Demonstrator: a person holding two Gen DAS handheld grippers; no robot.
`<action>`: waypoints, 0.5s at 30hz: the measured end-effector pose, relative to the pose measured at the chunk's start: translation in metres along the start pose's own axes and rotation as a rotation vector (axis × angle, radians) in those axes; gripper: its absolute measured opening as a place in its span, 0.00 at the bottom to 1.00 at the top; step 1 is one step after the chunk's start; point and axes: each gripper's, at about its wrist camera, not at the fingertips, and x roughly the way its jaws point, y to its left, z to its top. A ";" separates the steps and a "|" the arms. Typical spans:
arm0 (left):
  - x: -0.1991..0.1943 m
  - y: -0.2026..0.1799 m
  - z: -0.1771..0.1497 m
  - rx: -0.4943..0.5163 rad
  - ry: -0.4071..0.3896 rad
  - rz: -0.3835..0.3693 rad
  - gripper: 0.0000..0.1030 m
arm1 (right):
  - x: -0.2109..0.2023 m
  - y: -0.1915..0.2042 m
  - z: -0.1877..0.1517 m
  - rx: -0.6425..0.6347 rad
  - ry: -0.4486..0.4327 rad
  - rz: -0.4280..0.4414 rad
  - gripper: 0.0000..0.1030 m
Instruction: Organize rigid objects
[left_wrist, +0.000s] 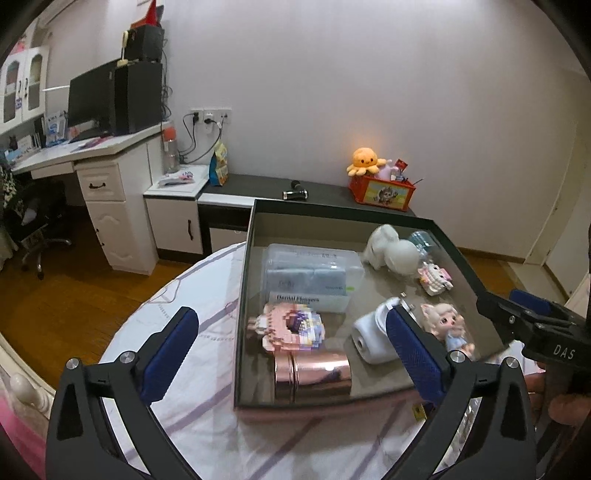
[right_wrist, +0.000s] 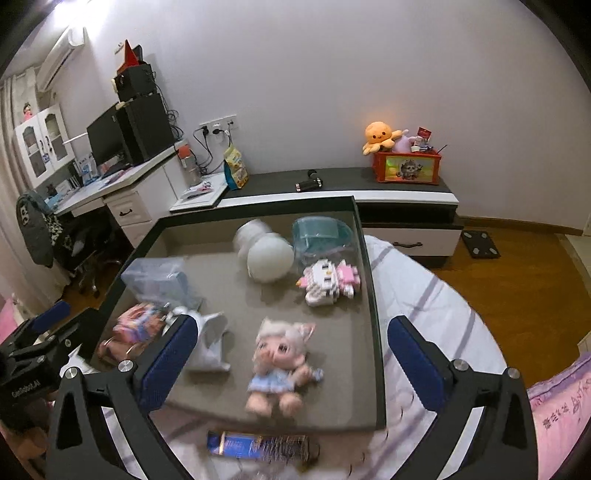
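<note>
A dark-rimmed tray lies on a bed with a striped white sheet. It holds a doll figure, a white device, a pink block figure, a rose-gold tin, a dental flosser box, a white round toy, a pink-white block cat and a teal jar. My left gripper is open above the tray's near left. My right gripper is open, with the doll between its fingers in view; it also shows in the left wrist view.
A blue wrapped bar lies on the sheet before the tray. Behind are a low dark cabinet with a red toy crate, a white desk with monitor, and wood floor.
</note>
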 end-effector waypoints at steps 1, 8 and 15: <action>-0.007 -0.001 -0.003 -0.001 -0.005 0.001 1.00 | -0.003 0.000 -0.002 0.003 -0.003 0.002 1.00; -0.060 -0.010 -0.019 0.022 -0.047 -0.001 1.00 | -0.050 0.013 -0.025 0.005 -0.050 0.032 1.00; -0.109 -0.019 -0.035 0.034 -0.079 0.001 1.00 | -0.094 0.026 -0.048 0.004 -0.092 0.047 1.00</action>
